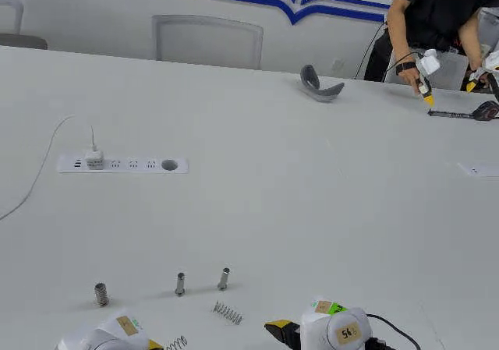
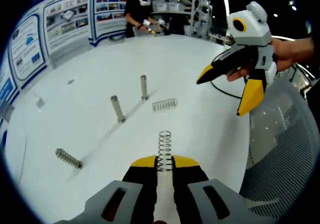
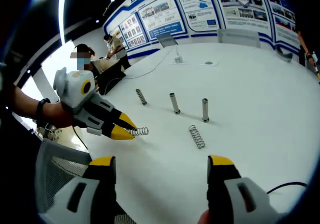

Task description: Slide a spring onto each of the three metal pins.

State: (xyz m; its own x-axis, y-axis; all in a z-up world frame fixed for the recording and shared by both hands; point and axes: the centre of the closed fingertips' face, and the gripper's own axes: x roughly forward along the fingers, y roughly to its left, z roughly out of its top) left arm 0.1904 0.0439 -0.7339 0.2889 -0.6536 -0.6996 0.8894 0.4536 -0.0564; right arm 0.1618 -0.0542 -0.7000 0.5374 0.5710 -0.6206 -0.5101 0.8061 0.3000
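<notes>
Pins stand in a row on the near part of the white bench (image 1: pixel 312 210) — the left pin (image 1: pixel 100 294) is already wrapped in coils, while the middle pin (image 1: pixel 180 284) and right pin (image 1: pixel 224 278) are bare, with a loose spring (image 1: pixel 228 312) lying flat just on the near side of the right one. The left tool (image 2: pixel 164 160) is pinched narrow on a second spring (image 2: pixel 164 145) that sticks out beyond its tips; the right tool (image 3: pixel 161 160) hangs to the right of it — jaws spread wide, holding nothing.

on the white table (image 1: pixel 312 225) three short metal pins (image 1: pixel 180 284) stand in a row. a coiled wire spring (image 1: pixel 228 312) lies before the rightmost pin (image 1: pixel 224 278); a long white power strip (image 1: pixel 122 164) well behind.
</notes>
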